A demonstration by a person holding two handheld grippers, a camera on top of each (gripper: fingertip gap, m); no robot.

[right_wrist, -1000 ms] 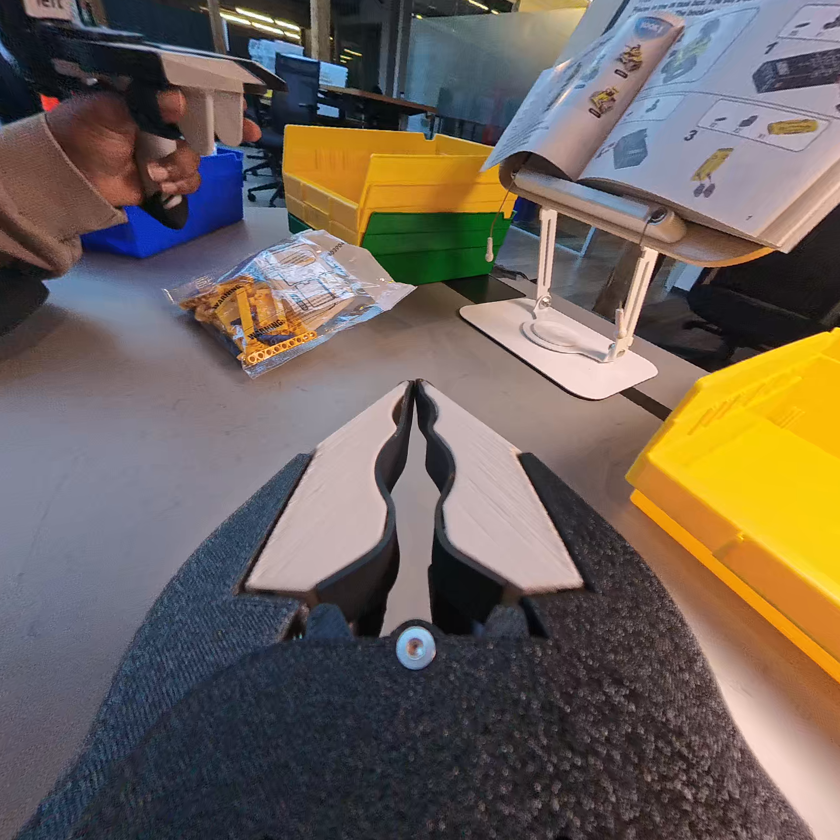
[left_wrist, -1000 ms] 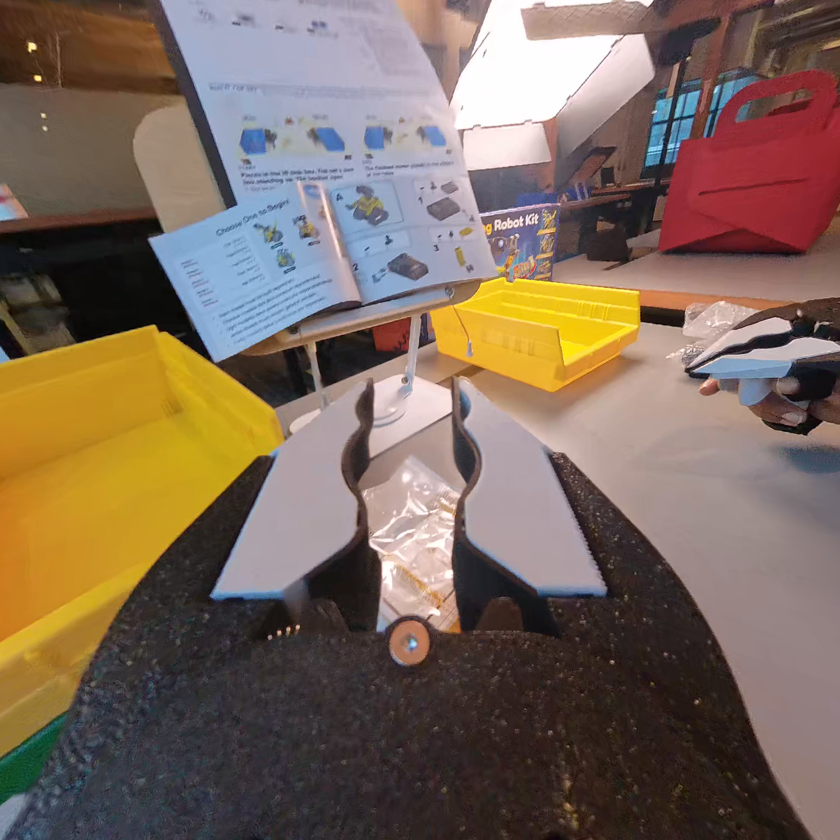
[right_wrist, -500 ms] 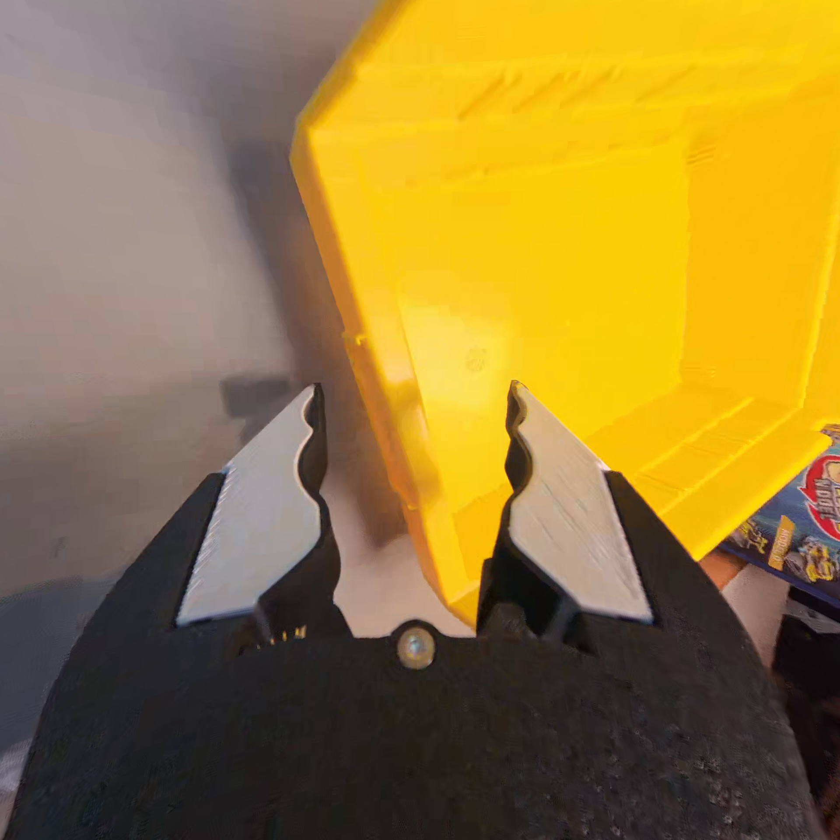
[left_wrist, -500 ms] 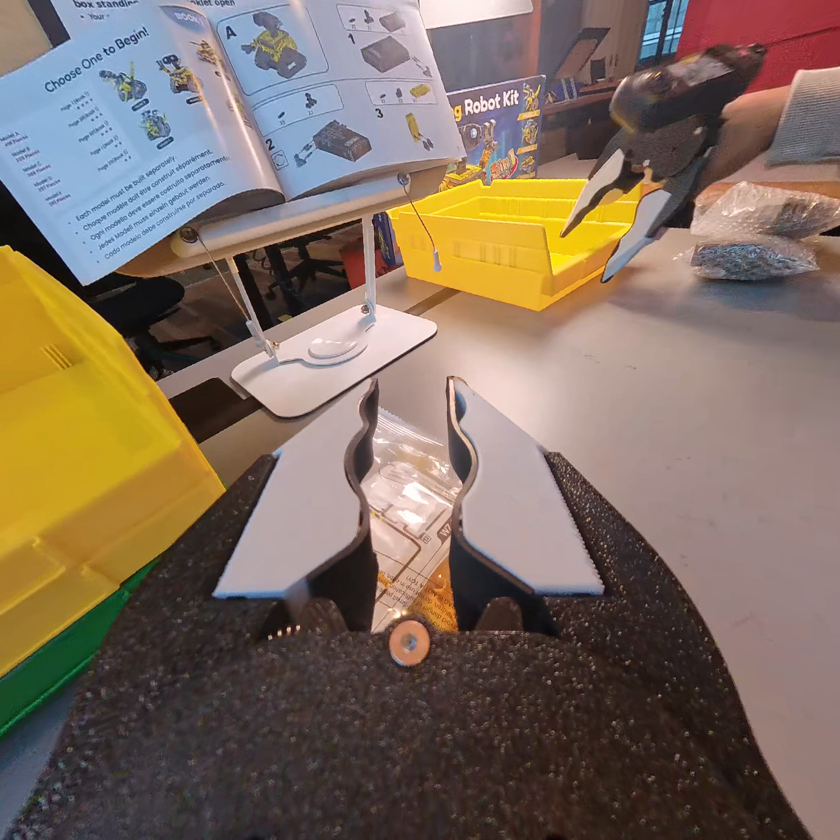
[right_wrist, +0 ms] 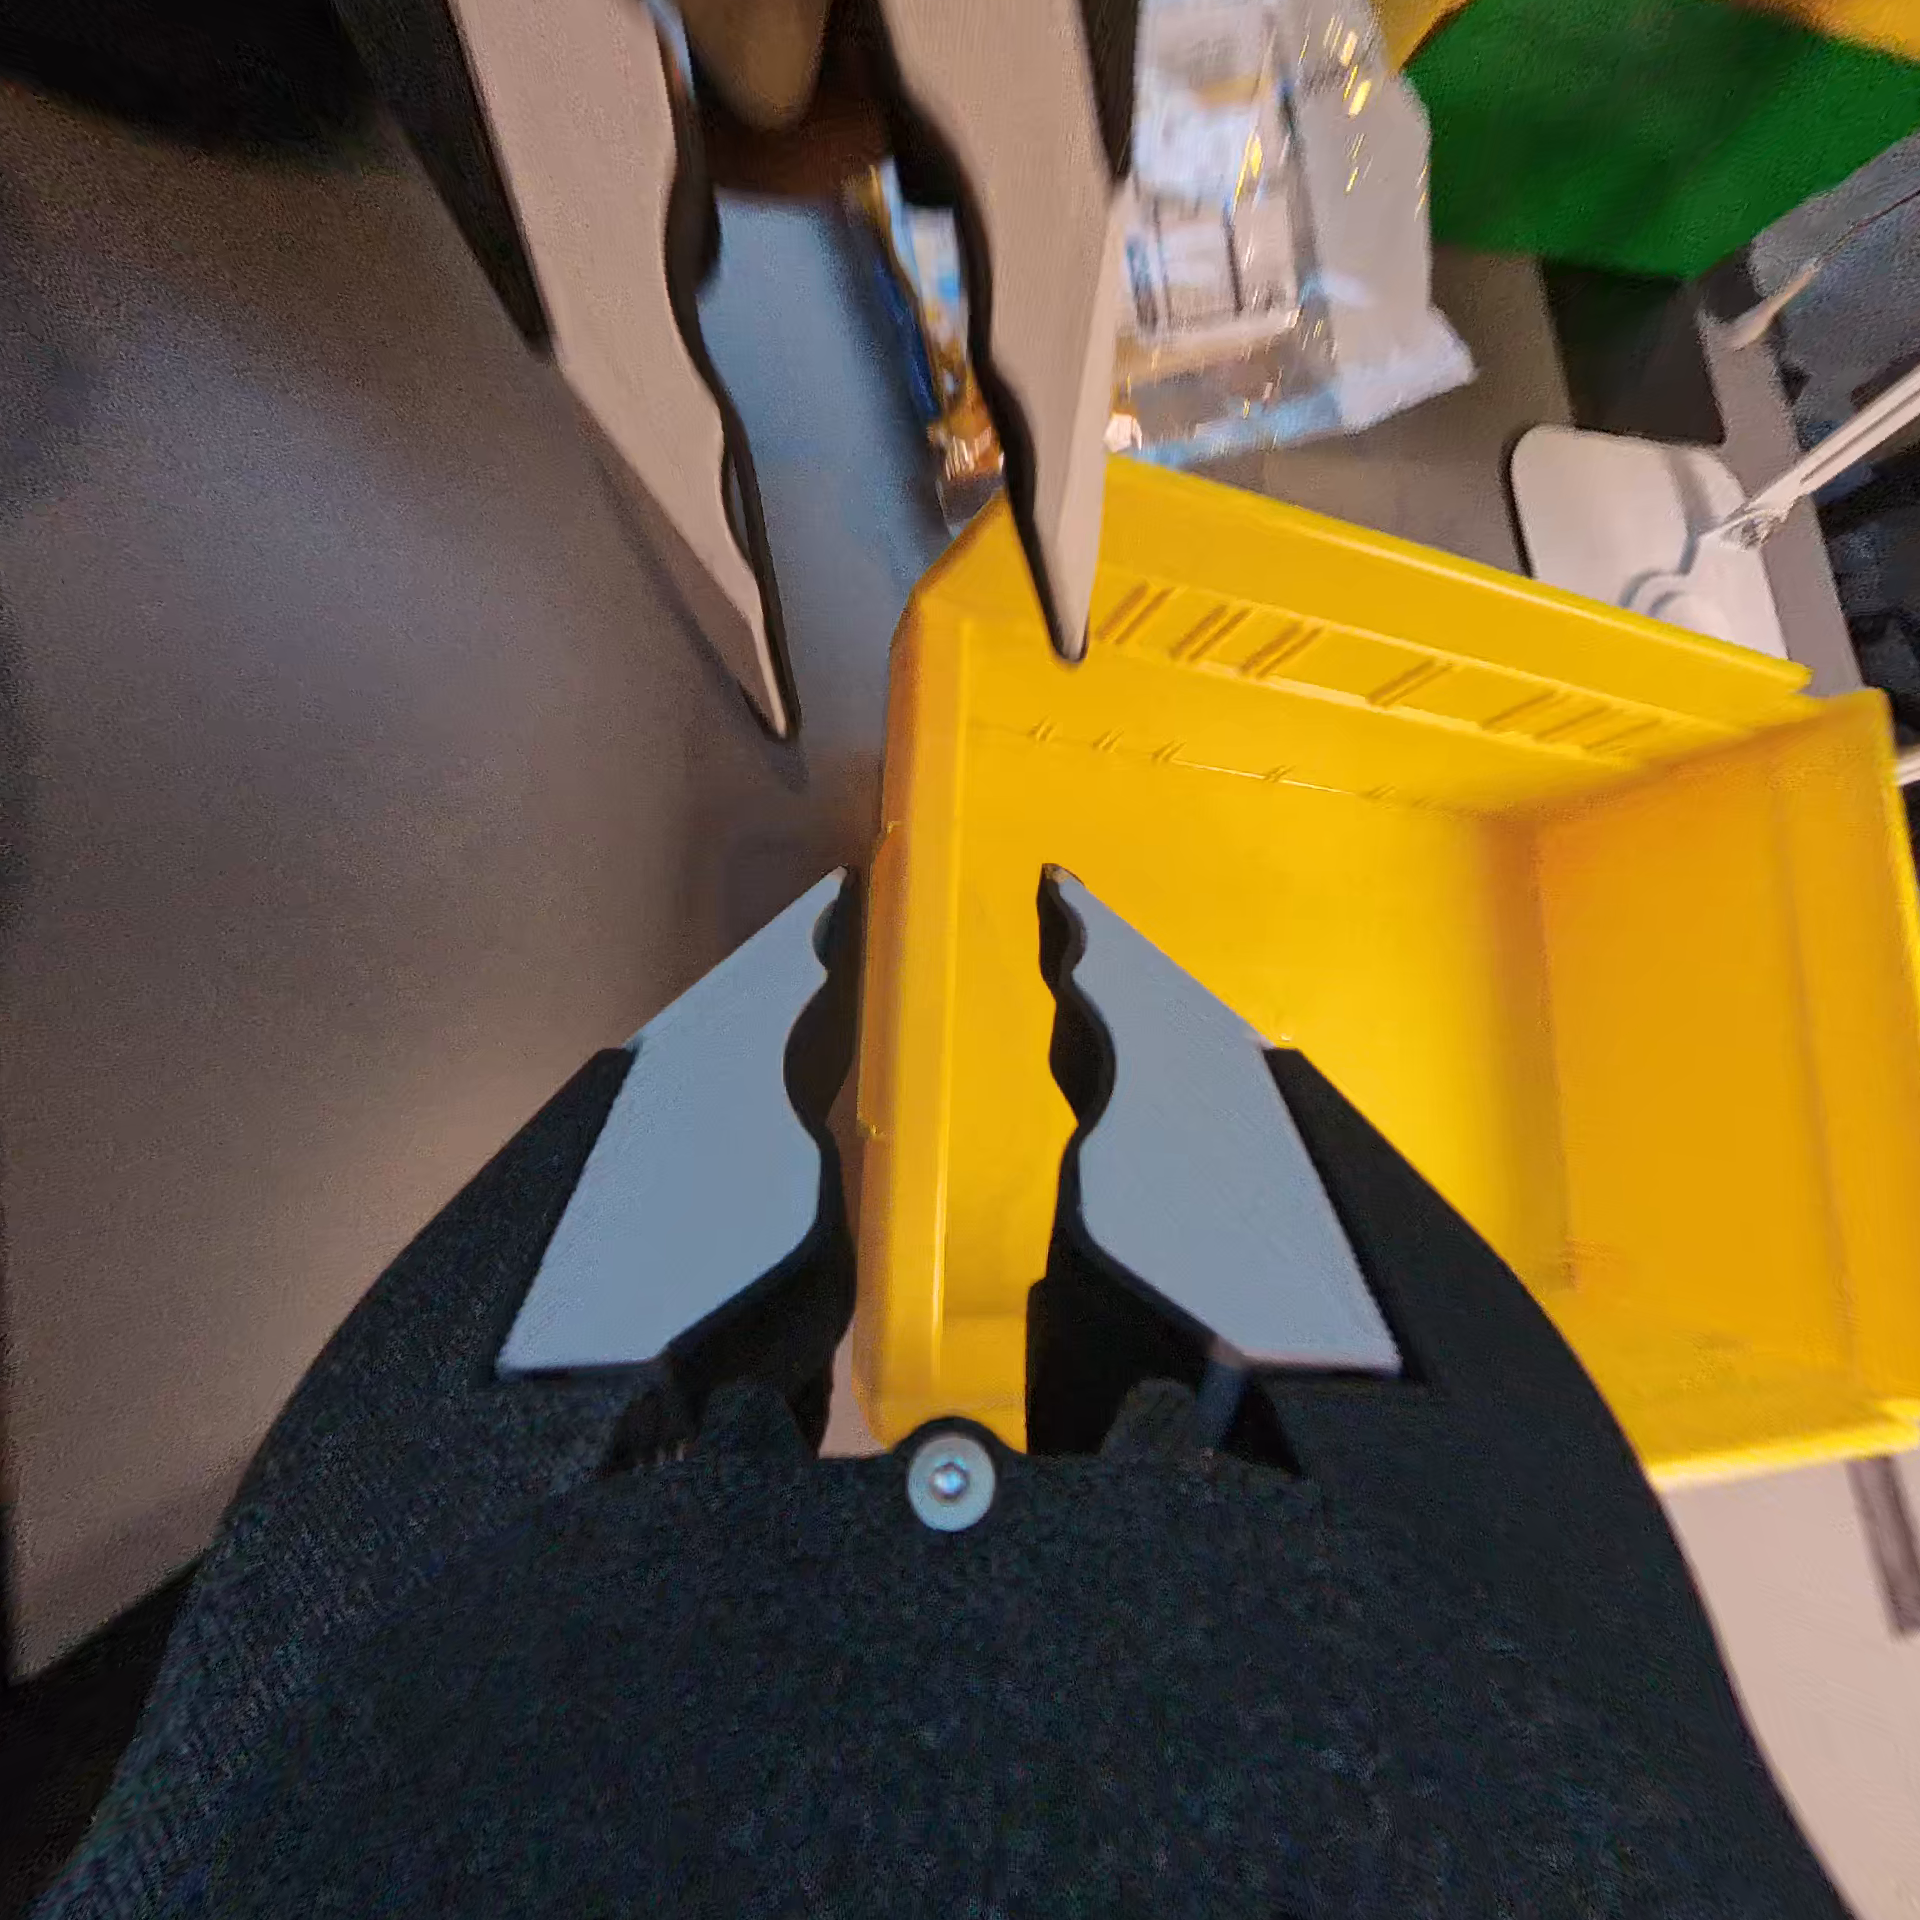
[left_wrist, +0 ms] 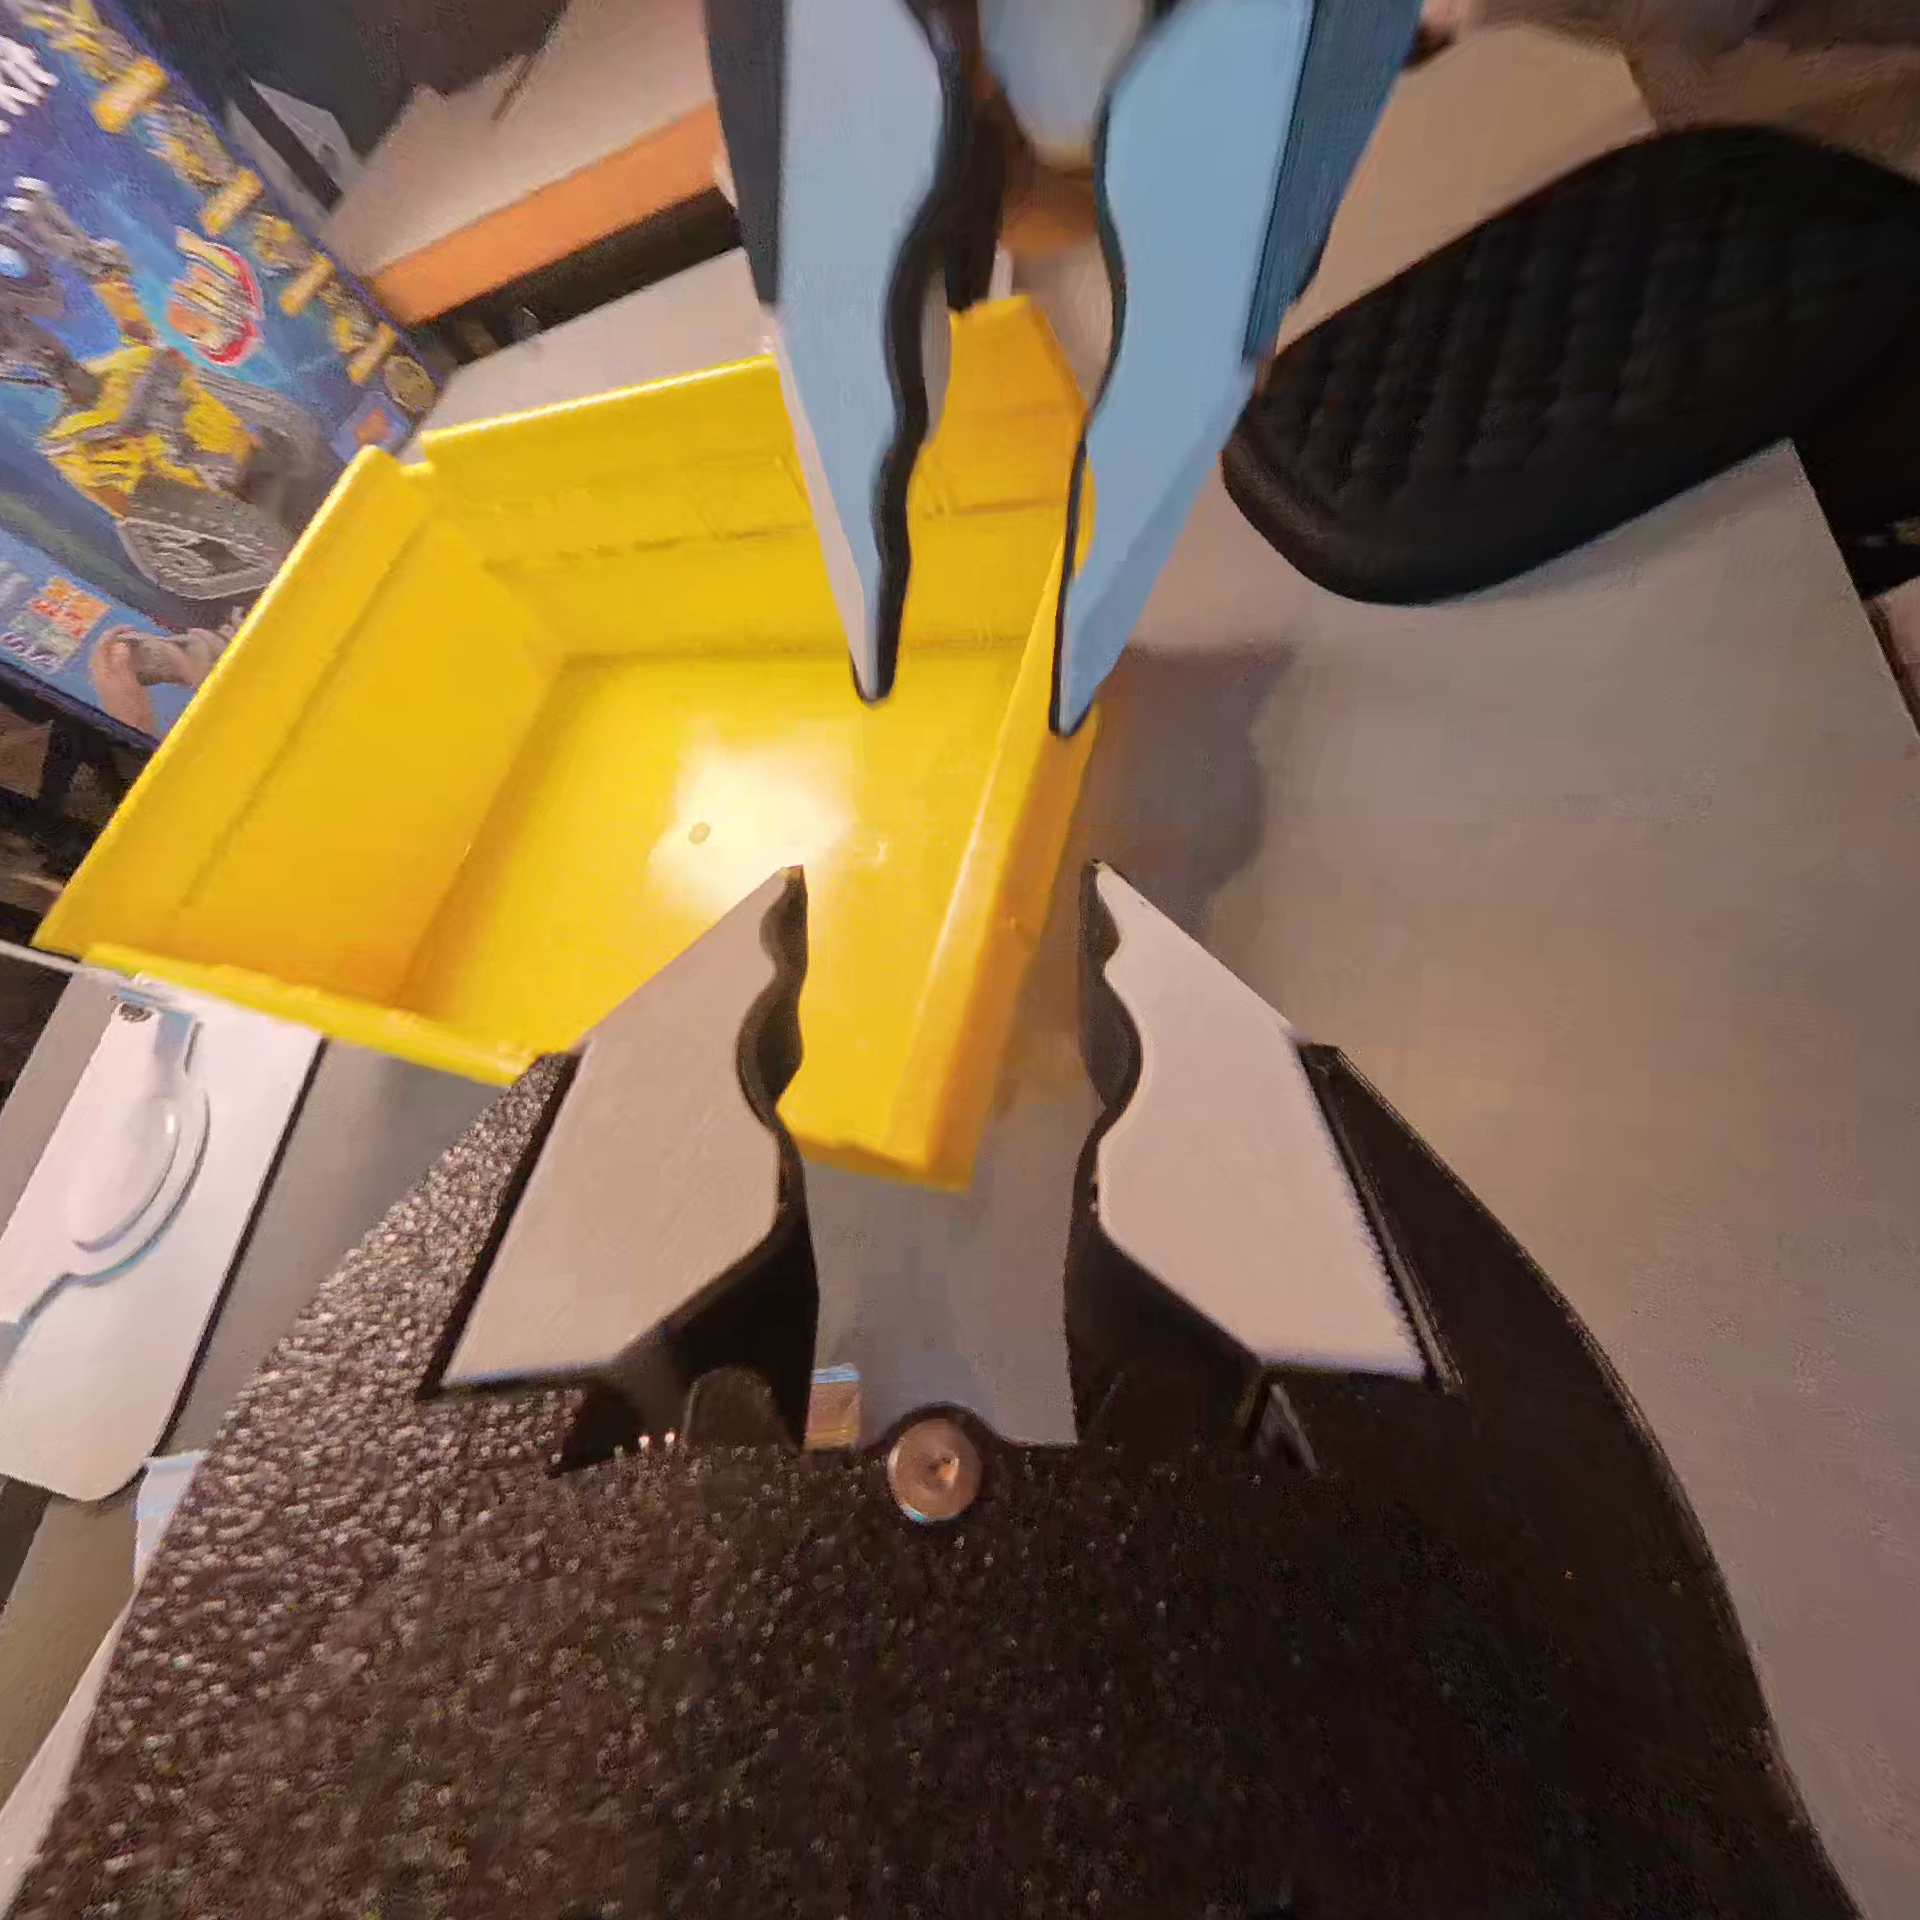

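Both grippers agape – left gripper point(left_wrist: 940, 883), right gripper point(right_wrist: 945, 883) – astride yellow bin point(right_wrist: 1351, 935) wall

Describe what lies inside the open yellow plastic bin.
The yellow plastic bin shows only a bare, glossy floor. Finger tips of the left gripper and right gripper cover strips along one wall.

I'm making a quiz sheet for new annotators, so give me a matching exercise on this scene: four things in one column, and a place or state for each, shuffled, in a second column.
Things
1. yellow bin
2. clear bag of parts
3. toy kit box
4. right gripper

Places or states
A. blue, standing past the bin, off the table edge
B. open, straddling a bin wall
C. empty inside
D. lying on the table beyond the bin

Pairs: 1-C, 2-D, 3-A, 4-B
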